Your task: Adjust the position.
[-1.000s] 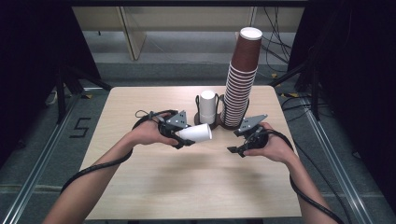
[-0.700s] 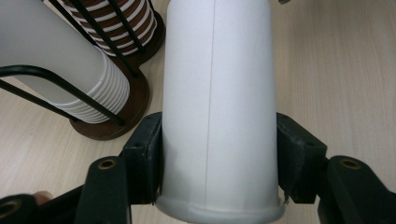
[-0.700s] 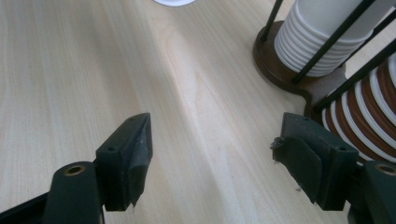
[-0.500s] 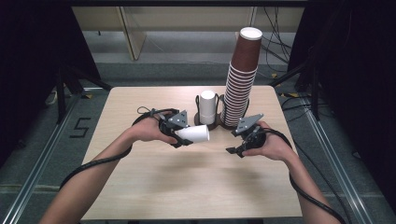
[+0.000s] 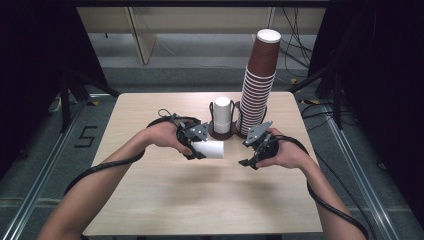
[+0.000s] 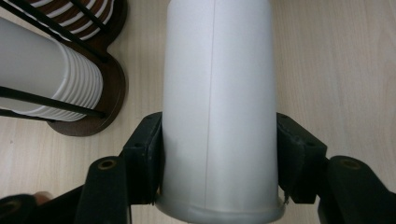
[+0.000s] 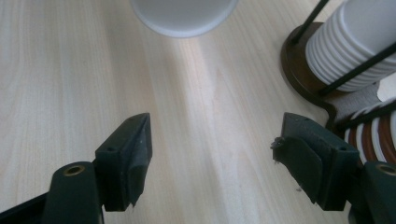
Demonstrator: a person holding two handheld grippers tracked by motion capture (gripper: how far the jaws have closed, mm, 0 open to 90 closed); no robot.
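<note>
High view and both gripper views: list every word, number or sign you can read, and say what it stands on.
"5": a black numeral marked on the grey floor, left of the table.
No print can be read on the white cup held in the left gripper, on the brown cup stack, on the white cup stack, or on either gripper's body.

I work in a lab-like recording space: a pale wooden tabletop stands on grey floor between dark curtains, with metal floor rails and loose black cables behind.
</note>
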